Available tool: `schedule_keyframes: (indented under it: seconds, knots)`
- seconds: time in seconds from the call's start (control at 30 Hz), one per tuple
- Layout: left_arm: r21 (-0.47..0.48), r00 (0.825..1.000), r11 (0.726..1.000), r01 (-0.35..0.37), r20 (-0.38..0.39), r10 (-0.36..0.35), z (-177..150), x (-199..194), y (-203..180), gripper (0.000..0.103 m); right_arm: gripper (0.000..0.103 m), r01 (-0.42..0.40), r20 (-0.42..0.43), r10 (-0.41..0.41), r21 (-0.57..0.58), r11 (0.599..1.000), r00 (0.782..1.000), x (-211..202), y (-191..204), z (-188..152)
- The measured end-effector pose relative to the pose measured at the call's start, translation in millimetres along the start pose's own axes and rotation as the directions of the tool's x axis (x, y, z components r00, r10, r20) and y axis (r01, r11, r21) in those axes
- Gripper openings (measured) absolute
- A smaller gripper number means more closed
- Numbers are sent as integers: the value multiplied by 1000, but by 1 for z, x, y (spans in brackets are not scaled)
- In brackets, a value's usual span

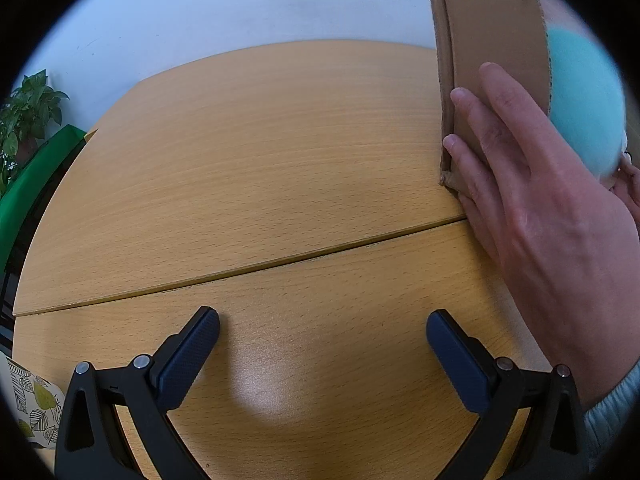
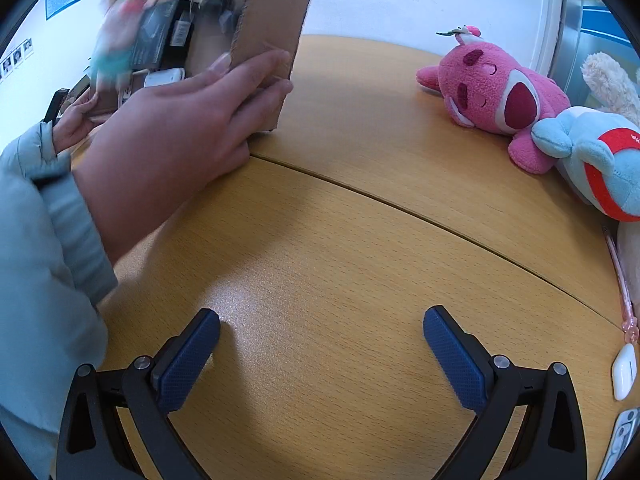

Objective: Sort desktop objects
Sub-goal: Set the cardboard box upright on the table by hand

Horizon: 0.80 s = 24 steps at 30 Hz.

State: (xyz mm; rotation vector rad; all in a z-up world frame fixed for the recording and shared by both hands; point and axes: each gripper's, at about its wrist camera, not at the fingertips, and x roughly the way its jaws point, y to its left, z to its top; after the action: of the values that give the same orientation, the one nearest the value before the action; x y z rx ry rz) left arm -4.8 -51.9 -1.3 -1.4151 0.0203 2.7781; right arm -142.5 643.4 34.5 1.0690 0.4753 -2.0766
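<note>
**Sorting box being set up; both grippers idle**

Item 1, box (image 2: 264,12): brown cardboard, standing on the counter (image 2: 320,240), its near corner just past the seam between the two counter panels. In the right view we look into it: dark flat packs, a white adapter-like piece and a blurred teal toy (image 2: 114,52) over the opening. In the left view the same toy shows as a teal blur behind the box wall. Whether the toy is inside or only held at the mouth, we cannot tell.

Item 2, hand (image 2: 180,120): bare, flat against the box's outer wall, fingers spread, steadying it. A second hand (image 2: 78,120) shows at the far side of the box, near the toy.

Item 3, toys to sort: pink bear (image 2: 492,96) and a light-blue plush (image 2: 592,160) with a red band, touching each other at the right edge of the counter; a cream plush behind them; a white earbud case (image 2: 625,372) and a pink pen at the near right edge.

Item 4, left gripper (image 1: 322,344): jaws wide apart, nothing between them, over bare counter, well apart from the box.

Item 5, right gripper (image 2: 322,340): jaws wide apart, empty, over bare counter, well apart from the toys.

Step, as we judge it: the box is being placed or loaded by hand; gripper sorting is not under way. Next we would take the right gripper to the pink bear, close on its soft body, and carry it over the box wall.
</note>
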Motion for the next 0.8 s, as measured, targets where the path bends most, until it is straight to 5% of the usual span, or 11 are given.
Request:
schedule_keyframes:
  seconds: [0.8]
  knots:
    - [-10,1000,1000,-8,-1,8,-6,-3,-6,103,103,-2,-3,2,-1,1000,1000,-6,5,-4]
